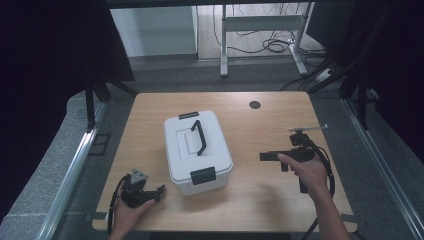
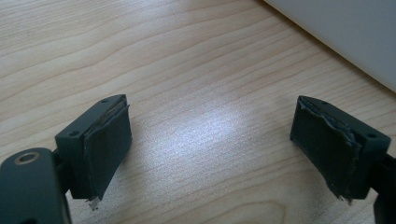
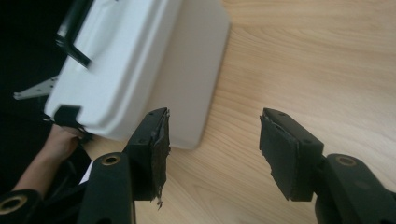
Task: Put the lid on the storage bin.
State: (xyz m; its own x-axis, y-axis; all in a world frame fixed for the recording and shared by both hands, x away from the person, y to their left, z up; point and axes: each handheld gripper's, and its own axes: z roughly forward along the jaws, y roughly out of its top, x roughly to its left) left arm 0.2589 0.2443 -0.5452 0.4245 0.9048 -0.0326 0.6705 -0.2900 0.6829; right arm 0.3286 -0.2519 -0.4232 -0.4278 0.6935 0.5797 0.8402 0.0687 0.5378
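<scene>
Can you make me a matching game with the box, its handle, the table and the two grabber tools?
Things:
1. storage box
2. carry handle
3. table
4. left gripper
5. right gripper

Descriptions:
A. light wood
B. black, lying on the lid
C. white, lid closed
D. open, at the table's near left corner
E. open, right of the box, pointing toward it

Pairs: 1-C, 2-B, 3-A, 4-D, 5-E
</scene>
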